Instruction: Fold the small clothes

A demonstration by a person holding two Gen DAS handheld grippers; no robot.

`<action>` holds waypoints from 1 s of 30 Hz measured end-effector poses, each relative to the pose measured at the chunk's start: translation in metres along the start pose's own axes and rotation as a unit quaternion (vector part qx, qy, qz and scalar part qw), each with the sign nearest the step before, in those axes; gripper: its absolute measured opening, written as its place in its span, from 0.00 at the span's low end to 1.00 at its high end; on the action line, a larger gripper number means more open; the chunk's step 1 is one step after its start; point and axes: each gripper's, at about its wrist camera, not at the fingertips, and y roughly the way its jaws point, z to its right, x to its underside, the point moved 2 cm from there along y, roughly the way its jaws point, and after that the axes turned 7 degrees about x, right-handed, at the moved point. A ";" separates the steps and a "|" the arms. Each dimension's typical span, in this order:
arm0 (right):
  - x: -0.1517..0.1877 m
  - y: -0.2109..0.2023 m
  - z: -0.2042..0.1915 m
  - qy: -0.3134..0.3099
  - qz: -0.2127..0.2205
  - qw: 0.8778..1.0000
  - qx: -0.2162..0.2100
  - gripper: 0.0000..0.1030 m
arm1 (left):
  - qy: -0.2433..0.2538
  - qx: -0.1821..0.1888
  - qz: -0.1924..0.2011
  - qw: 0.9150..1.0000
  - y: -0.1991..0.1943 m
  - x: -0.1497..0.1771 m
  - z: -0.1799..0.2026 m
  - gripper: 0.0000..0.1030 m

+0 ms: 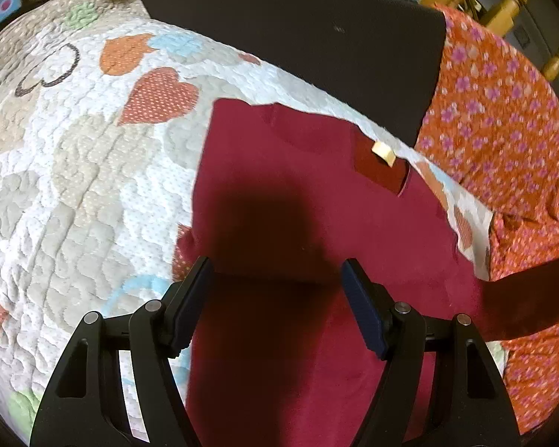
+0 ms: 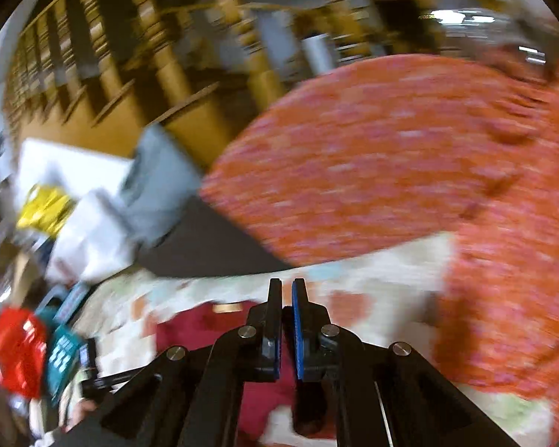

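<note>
A dark red garment [image 1: 298,186] lies flat on a quilt with a heart pattern [image 1: 74,186], a tan label [image 1: 384,152] showing near its neck. My left gripper [image 1: 275,264] hovers above its lower half, open, with nothing between the fingers. A strip of the red cloth [image 1: 529,298] stretches off and upward at the right edge. The right wrist view is blurred by motion. There my right gripper [image 2: 287,283] is shut, raised over the quilt [image 2: 372,279], and red garment cloth [image 2: 190,331] hangs from between its pads.
An orange floral cloth [image 1: 503,111] borders the quilt on the right and also shows as the orange floral cloth [image 2: 372,167]. A dark grey pad [image 1: 298,29] lies beyond the garment. Wooden turned rails [image 2: 167,56] stand behind. Pillows [image 2: 93,238] and a red object [image 2: 15,354] sit at the left.
</note>
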 end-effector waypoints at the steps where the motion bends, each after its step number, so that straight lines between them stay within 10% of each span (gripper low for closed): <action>1: -0.001 0.012 -0.021 -0.010 -0.006 1.000 -0.015 0.05 | -0.004 0.001 0.002 1.000 -0.002 -0.002 -0.002 0.69; 13: 0.094 0.240 -0.214 -0.052 -0.175 0.971 -0.157 0.06 | -0.075 0.052 0.027 0.996 -0.018 -0.027 -0.037 0.70; 18: 0.120 0.241 -0.187 -0.041 -0.186 0.970 -0.149 0.35 | -0.095 0.072 0.028 0.992 -0.011 -0.031 -0.041 0.73; 30: 0.147 0.144 -0.030 0.014 -0.160 0.985 -0.059 0.39 | -0.005 0.041 -0.024 0.999 0.052 -0.010 0.006 0.72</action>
